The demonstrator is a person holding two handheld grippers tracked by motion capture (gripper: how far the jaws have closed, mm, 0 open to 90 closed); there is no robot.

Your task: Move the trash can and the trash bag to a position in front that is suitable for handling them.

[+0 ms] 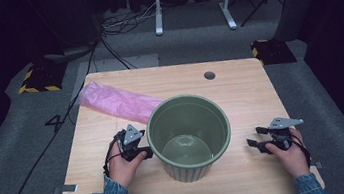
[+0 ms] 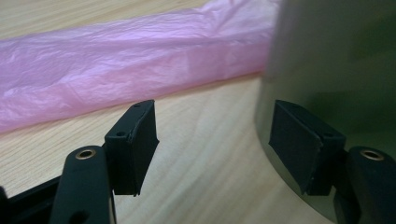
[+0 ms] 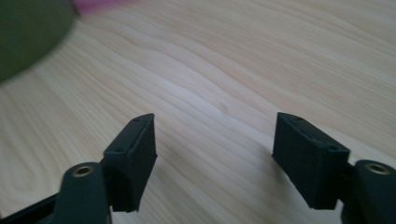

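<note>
Green bin [image 1: 189, 137]: upright, mouth up, near the front middle of the wooden table [image 1: 240, 93]. Ribbed outer wall, inside looks bare. Pink plastic bag [image 1: 117, 102] lies flat behind and to the left of it, running from the table's back-left area to the bin's wall; whether it touches the wall or only passes behind it is hard to judge from above.

Left gripper [image 1: 143, 152]: held in the left hand [image 1: 124, 168], right beside the bin's left wall. In the left gripper view, the 2 jaws stand apart with bare table between them; the right-hand pad [image 2: 299, 144] sits against or just off the bin wall [image 2: 336, 65], contact uncertain. Pink bag [image 2: 126, 65] crosses behind the jaws.

Right gripper [image 1: 257, 137]: held in the right hand [image 1: 292, 154], well right of the bin, pointing toward it. Jaws apart, nothing between them, wood grain [image 3: 215, 107] below.
</note>
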